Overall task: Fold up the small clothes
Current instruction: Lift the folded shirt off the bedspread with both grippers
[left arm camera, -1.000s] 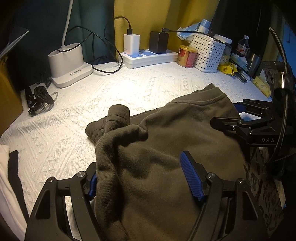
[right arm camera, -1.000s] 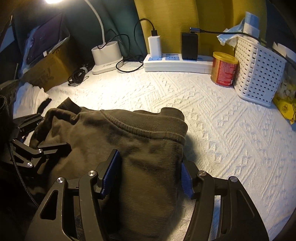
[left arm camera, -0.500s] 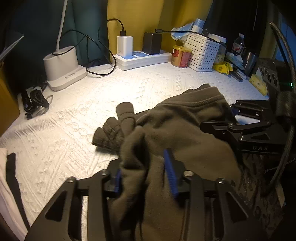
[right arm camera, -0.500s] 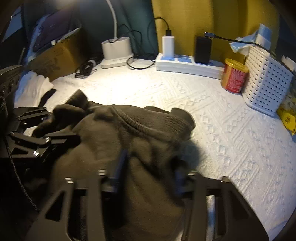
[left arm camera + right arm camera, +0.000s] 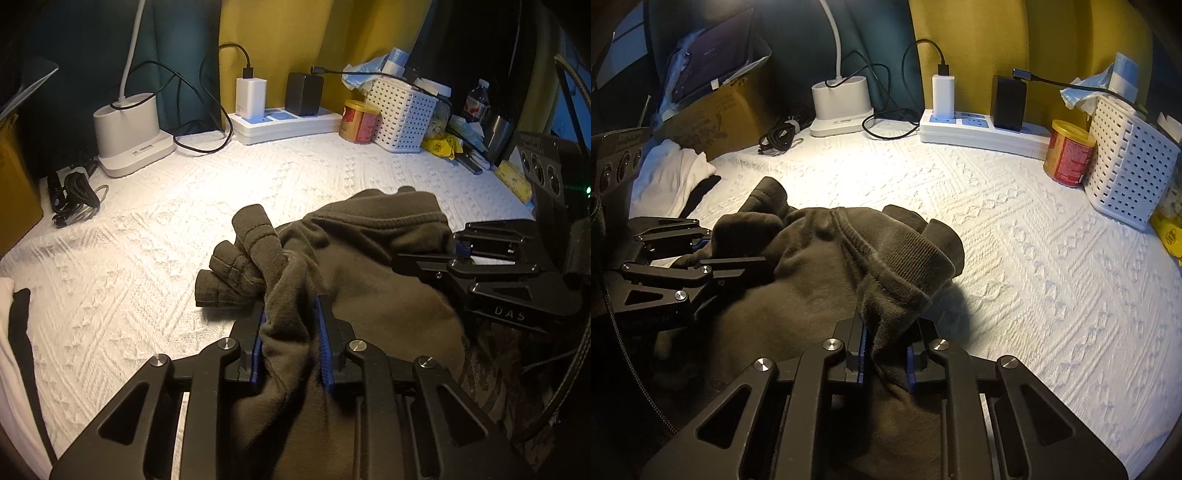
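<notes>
A dark olive sweatshirt lies bunched on the near part of a bench covered by a white textured cloth, its ribbed hem toward the far side and a cuffed sleeve sticking up at its left. The left claw has just been closing and now pinches a fold of the sweatshirt between its blue pads. The right claw has likewise just been closing and grips a gathered ridge of the fabric near the ribbed hem. Each claw shows at the edge of the other's view, both on the same garment.

Along the far edge stand a white lamp base, a white power strip with two chargers plugged in, a red and yellow can and a white perforated basket. A coiled black cable lies at far left, and white cloth lies left of the sweatshirt.
</notes>
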A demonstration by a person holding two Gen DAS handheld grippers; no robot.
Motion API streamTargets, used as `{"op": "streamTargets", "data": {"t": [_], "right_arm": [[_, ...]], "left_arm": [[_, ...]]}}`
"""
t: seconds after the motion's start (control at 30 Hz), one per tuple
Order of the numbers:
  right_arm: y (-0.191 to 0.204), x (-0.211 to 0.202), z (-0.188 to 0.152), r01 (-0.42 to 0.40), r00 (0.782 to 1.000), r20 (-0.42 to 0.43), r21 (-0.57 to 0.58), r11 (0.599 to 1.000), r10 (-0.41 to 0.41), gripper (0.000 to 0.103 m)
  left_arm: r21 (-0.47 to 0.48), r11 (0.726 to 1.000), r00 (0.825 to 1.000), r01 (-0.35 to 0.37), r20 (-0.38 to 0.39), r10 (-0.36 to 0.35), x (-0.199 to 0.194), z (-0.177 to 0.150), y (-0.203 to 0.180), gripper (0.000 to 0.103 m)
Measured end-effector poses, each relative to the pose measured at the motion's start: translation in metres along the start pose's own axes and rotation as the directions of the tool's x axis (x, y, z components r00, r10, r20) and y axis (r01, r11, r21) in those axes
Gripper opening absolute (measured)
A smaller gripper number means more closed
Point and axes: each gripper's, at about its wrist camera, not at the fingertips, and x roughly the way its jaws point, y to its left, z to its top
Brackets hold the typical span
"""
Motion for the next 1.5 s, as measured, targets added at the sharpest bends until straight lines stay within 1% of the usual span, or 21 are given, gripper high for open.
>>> {"op": "streamTargets", "data": {"t": [0.27, 0.63, 1.17, 1.5], "right_arm": [[0.003, -0.020, -0.005, -0.008, 0.999, 0.041, 0.023, 1.000, 0.007, 0.016], [0.019, -0.055, -0.009, 0.011, 0.995, 0.096, 0.014, 1.000, -0.012, 0.015], [0.059, -0.115, -0.021, 0.058, 0.979, 0.195, -0.021, 0.998, -0.053, 0.015], [0.076, -0.157, -0.031, 0.082, 0.960, 0.271, -0.040, 0.996, -0.068, 0.015]], "left_arm": [[0.009, 1.000, 0.997, -0.018, 0.069, 0.017, -0.018, -0.002, -0.011, 0.021], [0.003, 1.000, 0.989, 0.004, 0.145, -0.004, -0.052, -0.006, -0.022, 0.021], [0.017, 1.000, 0.966, 0.003, 0.259, -0.008, -0.103, -0.019, -0.042, 0.020], [0.045, 0.999, 0.946, -0.011, 0.323, -0.004, -0.135, -0.026, -0.055, 0.019]]}}
